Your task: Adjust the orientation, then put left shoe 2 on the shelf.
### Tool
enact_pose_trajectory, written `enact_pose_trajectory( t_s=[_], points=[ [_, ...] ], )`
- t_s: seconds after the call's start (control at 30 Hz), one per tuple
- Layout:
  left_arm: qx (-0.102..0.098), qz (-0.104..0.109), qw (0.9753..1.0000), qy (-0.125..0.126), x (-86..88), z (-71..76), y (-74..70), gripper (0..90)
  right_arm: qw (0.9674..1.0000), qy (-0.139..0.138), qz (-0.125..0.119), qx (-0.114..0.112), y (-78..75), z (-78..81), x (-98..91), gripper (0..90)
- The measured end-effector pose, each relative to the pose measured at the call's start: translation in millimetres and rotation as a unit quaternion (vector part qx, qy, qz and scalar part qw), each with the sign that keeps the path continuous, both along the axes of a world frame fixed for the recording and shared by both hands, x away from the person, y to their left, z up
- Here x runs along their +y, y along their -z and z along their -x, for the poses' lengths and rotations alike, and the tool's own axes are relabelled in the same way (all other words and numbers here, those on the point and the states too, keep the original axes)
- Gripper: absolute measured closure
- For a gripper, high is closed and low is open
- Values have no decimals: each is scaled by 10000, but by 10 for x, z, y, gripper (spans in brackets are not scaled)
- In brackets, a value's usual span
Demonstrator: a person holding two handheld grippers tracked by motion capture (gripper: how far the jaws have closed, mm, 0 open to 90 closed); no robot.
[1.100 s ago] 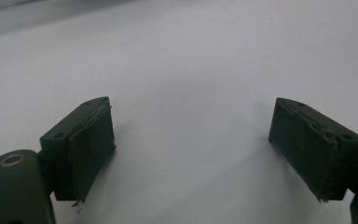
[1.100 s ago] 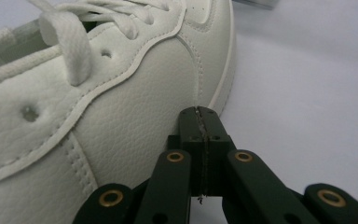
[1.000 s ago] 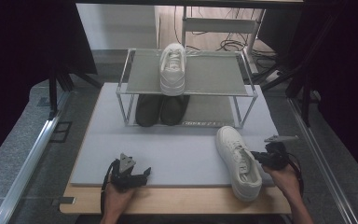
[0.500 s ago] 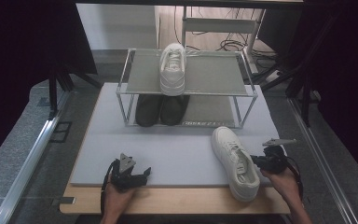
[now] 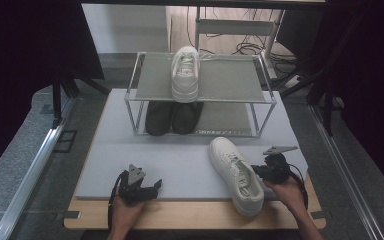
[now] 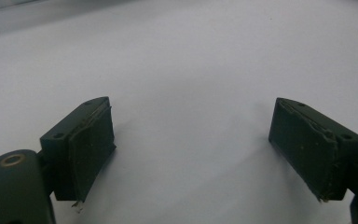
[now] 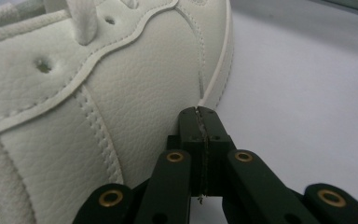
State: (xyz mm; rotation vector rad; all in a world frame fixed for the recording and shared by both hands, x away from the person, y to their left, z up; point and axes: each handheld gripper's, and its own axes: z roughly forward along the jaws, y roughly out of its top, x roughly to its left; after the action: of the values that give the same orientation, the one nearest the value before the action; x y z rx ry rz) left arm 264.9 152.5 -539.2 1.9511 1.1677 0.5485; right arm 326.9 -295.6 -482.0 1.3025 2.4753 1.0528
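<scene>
A white lace-up leather sneaker [image 5: 235, 172] lies upright on the grey surface [image 5: 180, 165], toe angled toward the rack [image 5: 200, 95].

The rack's top shelf [image 5: 230, 80] hides most of the dark shoes [image 5: 174, 117].

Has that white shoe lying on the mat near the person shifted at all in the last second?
Yes. The white shoe has turned and slid left: its toe now sits farther from the rack's right leg. The shut right gripper presses against its side.

Grained white leather sneaker [image 7: 121, 93], matt grey mat [image 5: 180, 165], wire-mesh metal rack [image 5: 215, 80]
</scene>
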Motion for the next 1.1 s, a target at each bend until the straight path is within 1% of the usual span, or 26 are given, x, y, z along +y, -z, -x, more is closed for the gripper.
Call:
enact_pose_trajectory(
  t_s=[0.1, 0.23, 0.63, 0.77, 0.83, 0.87, 0.97, 1.1],
  points=[
    [-3, 10, 10000, -5, -1, 0, 1, 138, 9999, -126, -30, 7, 6, -30, 115, 900],
    [1, 9, 10000, -6, -1, 0, 0, 138, 9997, -245, -60, 56, 8, -56, 201, 900],
    [2, 3, 10000, -2, 0, 0, 0, 138, 9992, -391, -44, 44, 9, -91, 353, 900],
    [2, 4, 10000, -4, -1, 1, -1, 138, 9988, -494, -37, 25, 12, -97, 416, 900],
    [-1, 6, 10000, -3, -2, 1, 0, 138, 9986, -524, -34, 28, 11, -109, 406, 890],
    [4, -3, 10000, -6, -2, 2, -1, 138, 9987, -512, -35, 26, 12, -115, 392, 854],
    [-2, 5, 10000, -4, -2, 2, 0, 138, 9990, -445, -31, 14, 4, -113, 338, 816],
    [-1, 4, 10000, -3, -2, 1, 0, 138, 9994, -340, -93, -45, -51, -77, 235, 791]
  ],
)
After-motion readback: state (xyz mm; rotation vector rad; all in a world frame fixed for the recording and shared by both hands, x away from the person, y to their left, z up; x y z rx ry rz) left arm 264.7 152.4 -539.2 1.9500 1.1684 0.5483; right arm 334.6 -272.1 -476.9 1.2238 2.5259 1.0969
